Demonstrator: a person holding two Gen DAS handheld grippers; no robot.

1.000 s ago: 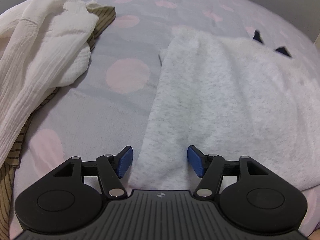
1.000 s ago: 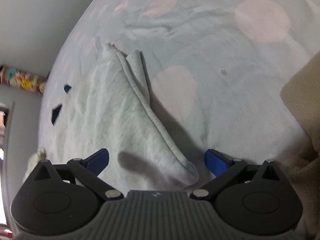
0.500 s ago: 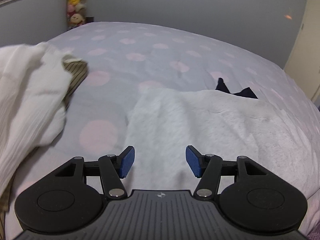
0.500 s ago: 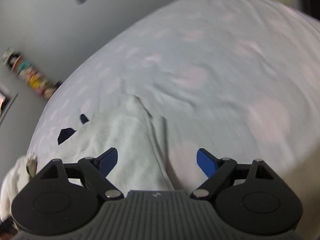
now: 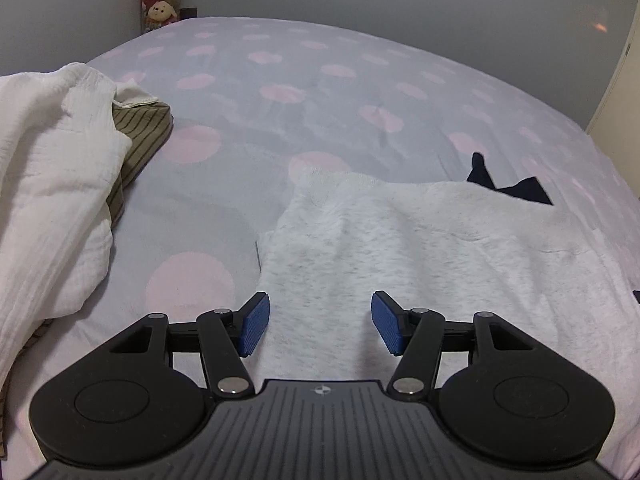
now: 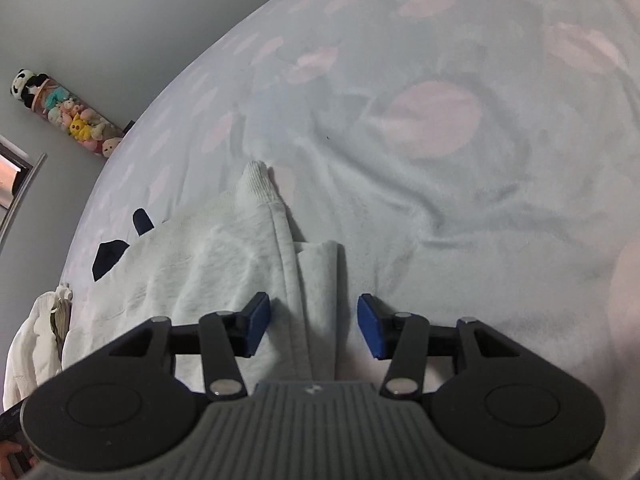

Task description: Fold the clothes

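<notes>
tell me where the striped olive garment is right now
In the left wrist view the striped olive garment lies at the left of the polka-dot bedspread, mostly buried under the white crinkled garment, well left of the grey sweatshirt.

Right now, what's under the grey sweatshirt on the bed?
A dark navy garment pokes out from under the far edge of the grey sweatshirt; only two pointed bits show. The rest is covered, so its type can't be told. Elsewhere the sweatshirt lies on the polka-dot bedsheet.
</notes>
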